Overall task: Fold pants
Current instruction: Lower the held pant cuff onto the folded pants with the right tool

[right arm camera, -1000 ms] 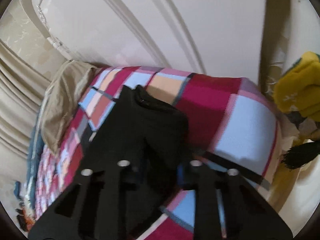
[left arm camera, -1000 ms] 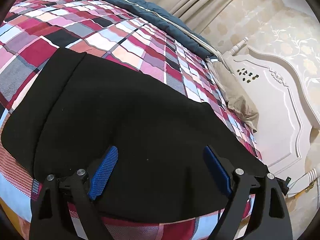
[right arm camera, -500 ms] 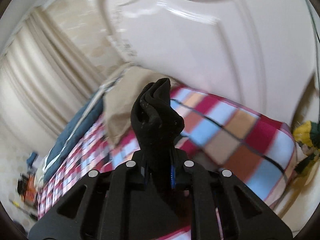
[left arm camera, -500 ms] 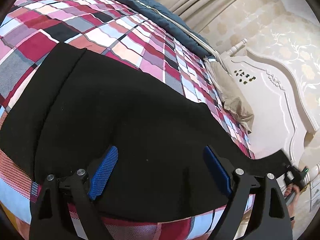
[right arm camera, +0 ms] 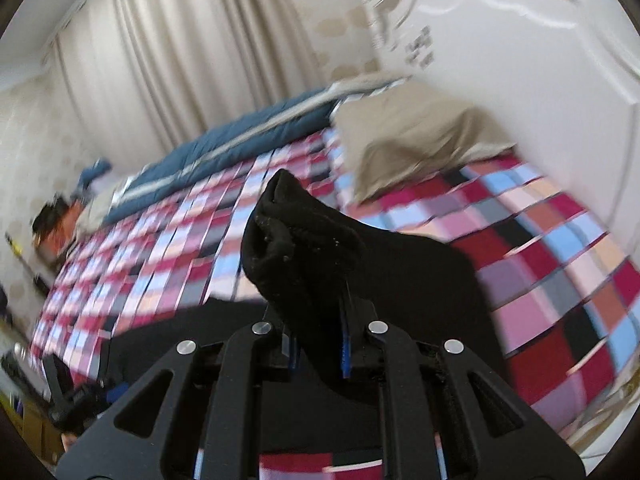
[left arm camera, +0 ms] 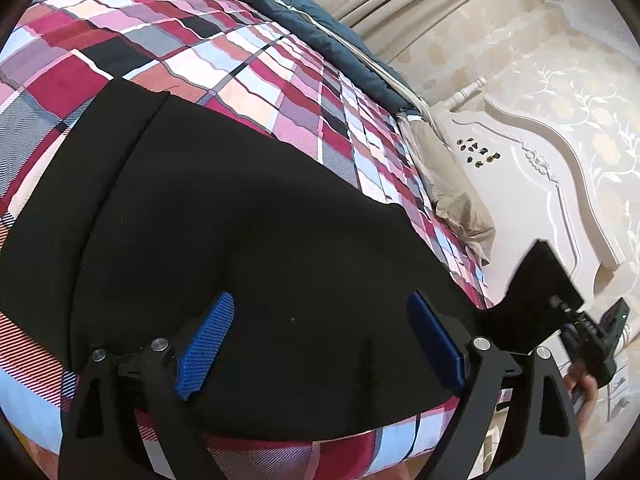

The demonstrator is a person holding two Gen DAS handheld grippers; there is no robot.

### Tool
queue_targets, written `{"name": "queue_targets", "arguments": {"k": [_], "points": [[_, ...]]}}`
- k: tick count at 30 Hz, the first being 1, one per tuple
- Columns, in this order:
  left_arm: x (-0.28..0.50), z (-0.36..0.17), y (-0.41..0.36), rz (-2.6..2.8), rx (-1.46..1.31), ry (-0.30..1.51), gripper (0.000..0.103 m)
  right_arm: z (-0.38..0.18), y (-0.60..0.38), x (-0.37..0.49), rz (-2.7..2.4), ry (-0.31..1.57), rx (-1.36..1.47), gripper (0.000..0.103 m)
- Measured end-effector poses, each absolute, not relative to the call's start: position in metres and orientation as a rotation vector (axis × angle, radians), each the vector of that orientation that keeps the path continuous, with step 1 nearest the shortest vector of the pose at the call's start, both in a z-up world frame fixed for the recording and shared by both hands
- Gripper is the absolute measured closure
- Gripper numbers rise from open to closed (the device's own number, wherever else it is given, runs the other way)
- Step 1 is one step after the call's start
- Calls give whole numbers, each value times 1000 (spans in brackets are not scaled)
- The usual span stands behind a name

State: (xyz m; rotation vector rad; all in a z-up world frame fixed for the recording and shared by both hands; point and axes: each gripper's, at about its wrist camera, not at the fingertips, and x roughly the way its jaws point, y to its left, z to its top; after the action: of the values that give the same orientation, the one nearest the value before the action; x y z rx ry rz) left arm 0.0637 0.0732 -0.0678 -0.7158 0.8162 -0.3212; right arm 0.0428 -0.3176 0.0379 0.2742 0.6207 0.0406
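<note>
Black pants (left arm camera: 248, 224) lie spread across a plaid bed. My left gripper (left arm camera: 320, 340) is open, its blue pads just above the near part of the pants, holding nothing. My right gripper (right arm camera: 318, 344) is shut on a bunched end of the pants (right arm camera: 296, 236) and holds it lifted above the bed. In the left wrist view the right gripper (left arm camera: 576, 320) shows at the right with the lifted pants end (left arm camera: 536, 288) raised in front of the headboard.
The plaid bedspread (left arm camera: 240, 60) covers the bed. A blue quilt (left arm camera: 312, 20) lies along the far edge by the curtains (right arm camera: 180, 60). A beige pillow (right arm camera: 412, 136) rests against the white headboard (left arm camera: 532, 200). Clutter lies at the far bed corner (right arm camera: 56, 220).
My right gripper has lifted the pants end off the bed corner and swung it up and toward the bed's middle. My left gripper has stayed open over the pants.
</note>
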Motion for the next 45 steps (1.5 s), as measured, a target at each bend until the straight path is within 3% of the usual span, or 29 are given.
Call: {"name": "queue_targets", "arguments": {"k": [9,17,36,45], "points": [[63,-68,74,-335,-730,813,15,-33,-249,55,91,759,186,89],[62,-68,74,-335,-724,807,15,-63,-229,53,67,796,115,89],[64,-67,73,-334,-718,803,15,-79,-205,52,7,803,-31,83],[64,-67,73,-335,-716,802,15,-79,-195,49,15,809,-43,70]]}}
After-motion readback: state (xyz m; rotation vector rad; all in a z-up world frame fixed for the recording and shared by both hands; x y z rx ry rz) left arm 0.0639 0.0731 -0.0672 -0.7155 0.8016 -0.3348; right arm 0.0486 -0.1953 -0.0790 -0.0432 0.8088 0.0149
